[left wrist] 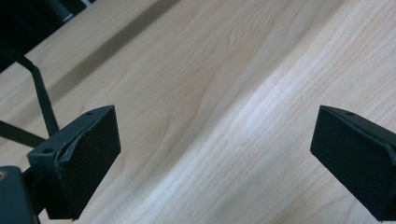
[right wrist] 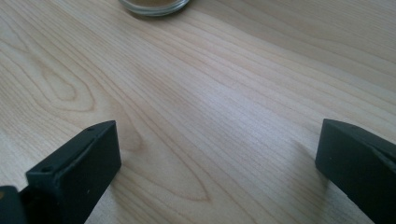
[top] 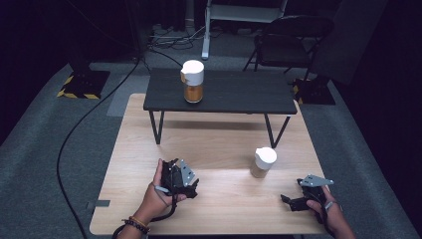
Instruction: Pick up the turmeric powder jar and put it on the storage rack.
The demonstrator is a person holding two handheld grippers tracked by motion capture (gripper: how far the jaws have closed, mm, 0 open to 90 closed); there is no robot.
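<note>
**Two jars, both tongs wide open on surface**

Small jar (top: 263,162), white lid, tan contents: upright on light wood surface (top: 219,144), right of centre, near front. Bottom rim also seen at top edge in right gripper view (right wrist: 154,5). Bigger jar (top: 192,80), white lid, amber contents: upright on dark low table (top: 239,92) standing on far half of surface, w/ black angled legs.

Right tongs (top: 293,200): held low at front right corner, just beyond right hand (top: 328,211), grey plate on top. Near small jar, not touching. Jaws spread wide, nothing btwn them but bare wood.

Left tongs (top: 191,185): front left of centre, gripped by left hand (top: 158,194), grey plate up, cable looping below wrist. Jaws spread wide, holding nothing; wood grain under them, one table leg (left wrist: 44,100) at left in left gripper view.

Around: grey carpet, black folding chair (top: 293,37) behind table, cables on floor, yellow-black striped plate (top: 82,82) at far left.
</note>
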